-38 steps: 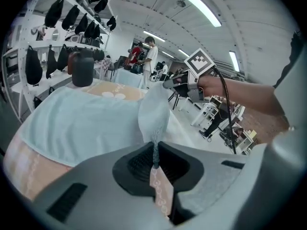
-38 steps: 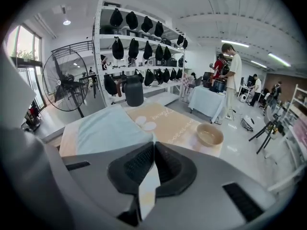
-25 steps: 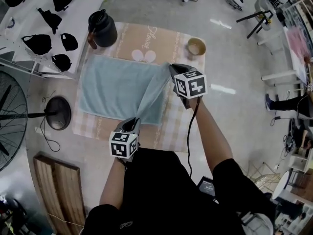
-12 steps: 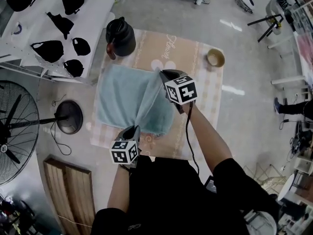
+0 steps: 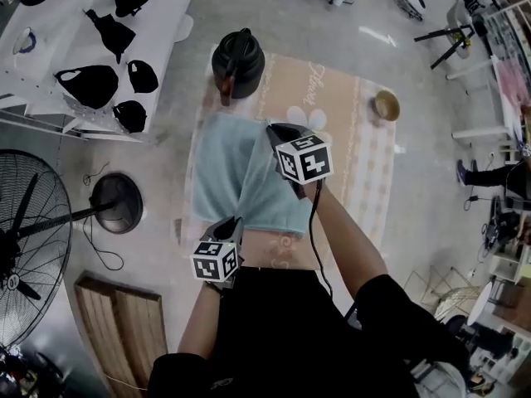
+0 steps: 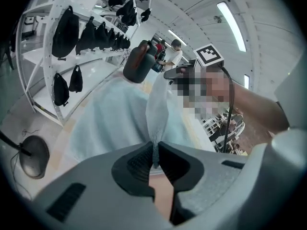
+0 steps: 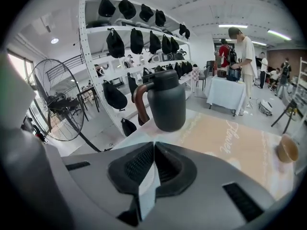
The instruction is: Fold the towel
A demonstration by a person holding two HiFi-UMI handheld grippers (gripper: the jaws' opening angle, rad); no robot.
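Observation:
A light blue towel [image 5: 235,166] lies on the beige checked tablecloth [image 5: 353,152], its right side lifted and carried over its left part. My left gripper [image 5: 236,221] is shut on the towel's near corner, and the cloth [image 6: 157,110] rises in a fold from between its pads [image 6: 154,156]. My right gripper [image 5: 270,128] is shut on the far corner, held above the towel's middle. A strip of pale cloth [image 7: 147,185] sits pinched between its pads [image 7: 153,163]. From the left gripper view, the right gripper [image 6: 175,71] holds the fold's far end.
A black jug [image 5: 238,52] stands just beyond the towel's far edge, large in the right gripper view [image 7: 166,99]. A small bowl [image 5: 385,104] sits at the cloth's far right. White shelves with black bags [image 5: 93,81], a floor fan [image 5: 33,222] and a wooden pallet [image 5: 116,330] are to the left.
Both grippers have carried the towel's right edge leftward and a little down over the towel. The lifted flap now covers more of the left half, and the bare cloth at right has widened.

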